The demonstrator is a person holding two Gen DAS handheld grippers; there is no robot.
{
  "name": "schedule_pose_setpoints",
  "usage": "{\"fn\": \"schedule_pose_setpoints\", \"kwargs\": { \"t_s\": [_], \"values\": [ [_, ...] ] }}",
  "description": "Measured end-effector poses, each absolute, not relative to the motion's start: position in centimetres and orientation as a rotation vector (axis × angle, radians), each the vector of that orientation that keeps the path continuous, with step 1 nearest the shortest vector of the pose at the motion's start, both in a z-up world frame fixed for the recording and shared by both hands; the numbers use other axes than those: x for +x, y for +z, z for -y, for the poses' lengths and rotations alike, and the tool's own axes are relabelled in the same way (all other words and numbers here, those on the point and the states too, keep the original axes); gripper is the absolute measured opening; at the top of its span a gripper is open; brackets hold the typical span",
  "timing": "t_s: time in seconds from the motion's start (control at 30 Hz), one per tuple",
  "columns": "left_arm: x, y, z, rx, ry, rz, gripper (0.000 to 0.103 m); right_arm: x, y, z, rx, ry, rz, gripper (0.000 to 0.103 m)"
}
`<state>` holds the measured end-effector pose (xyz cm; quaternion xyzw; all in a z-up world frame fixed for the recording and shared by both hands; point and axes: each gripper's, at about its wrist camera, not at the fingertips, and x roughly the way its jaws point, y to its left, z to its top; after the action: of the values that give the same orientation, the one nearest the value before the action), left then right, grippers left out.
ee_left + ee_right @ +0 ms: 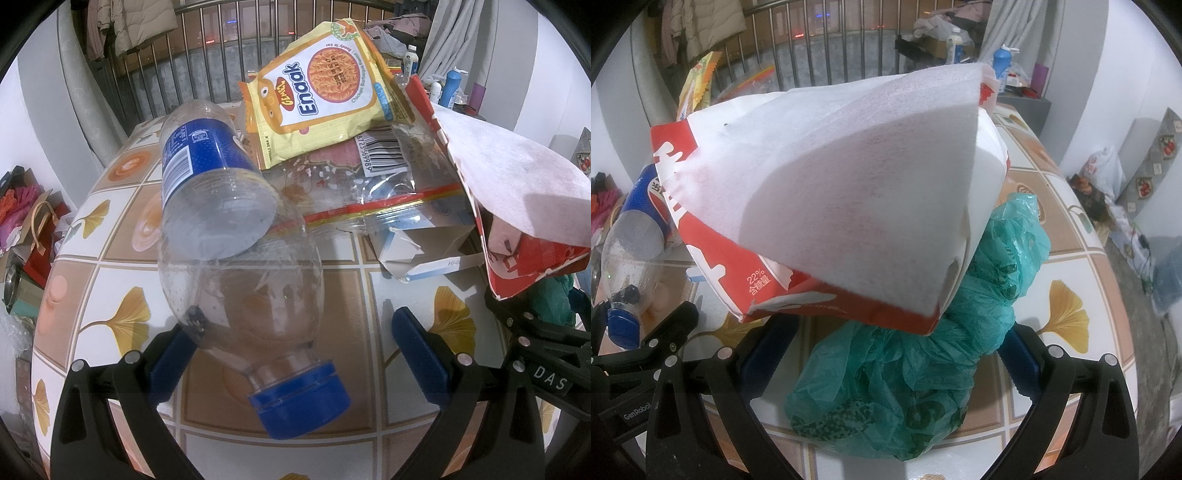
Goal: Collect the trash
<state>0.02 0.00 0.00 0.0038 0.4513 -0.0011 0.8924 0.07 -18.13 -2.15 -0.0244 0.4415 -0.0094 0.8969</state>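
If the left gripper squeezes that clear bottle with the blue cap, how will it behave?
The clear bottle looks empty, so probably light. Its thin walls may dent under the left gripper. It lies on its round side, so a push would likely roll it across the table.

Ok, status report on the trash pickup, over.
Both grippers open, nothing held. Left gripper straddles capped clear bottle. Right gripper around green plastic bag; red-white carton overhangs it.

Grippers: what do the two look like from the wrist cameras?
Both match: the left gripper and right gripper have black forked frames with silver rivets and blue fingers. In each view the other gripper shows at the edge, one lettered "DAS", the other "GenRobot". No cables, hands or sleeves show.
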Motion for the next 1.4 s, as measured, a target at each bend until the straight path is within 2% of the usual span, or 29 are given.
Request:
{"fn": "schedule_pose_setpoints", "kwargs": {
  "t_s": [1.17, 1.4],
  "values": [
    [-1.0, 0.0, -1.2, 0.073, -0.146, -0.931, 0.099, -2.9, -1.6, 18.7, -0.111, 0.082, -0.95, 0.095],
    [-3.3, 0.9, -1.9, 0.014, -0.253, -0.908, 0.099, -7.4, 1.3, 17.9, -0.153, 0.112, -0.817, 0.095]
  ]
}}
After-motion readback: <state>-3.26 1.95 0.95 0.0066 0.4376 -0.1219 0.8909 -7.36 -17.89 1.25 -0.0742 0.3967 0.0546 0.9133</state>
